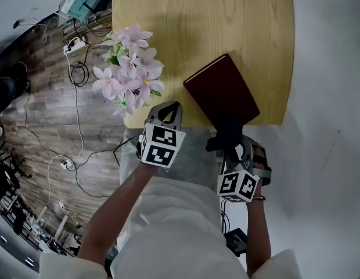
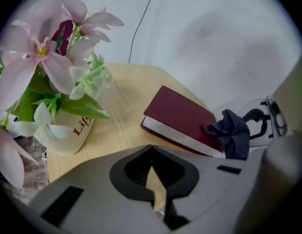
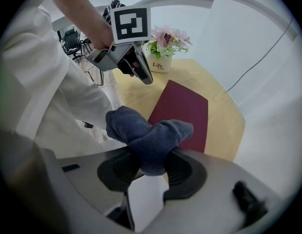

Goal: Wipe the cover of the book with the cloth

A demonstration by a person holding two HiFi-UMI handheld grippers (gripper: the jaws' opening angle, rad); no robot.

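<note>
Pink flowers (image 1: pixel 129 68) in a white pot (image 2: pixel 68 136) stand at the near left corner of a light wooden desk (image 1: pixel 186 16); black cables (image 1: pixel 76 74) trail across the dark plank floor (image 1: pixel 43 118) beside it.

The person wore a white top (image 1: pixel 180 231) with loose short sleeves (image 1: pixel 61 266). The left gripper (image 1: pixel 167 110) had a smooth pale grey shell with black lining round its jaws. At its near end it carried a white left cube (image 1: pixel 161 146) printed with black square markers. The right gripper (image 1: pixel 229 144) was of the same grey build, with dark fittings along its side. It bore a matching right cube (image 1: pixel 238 185) with black-and-white markers at its near end.
</note>
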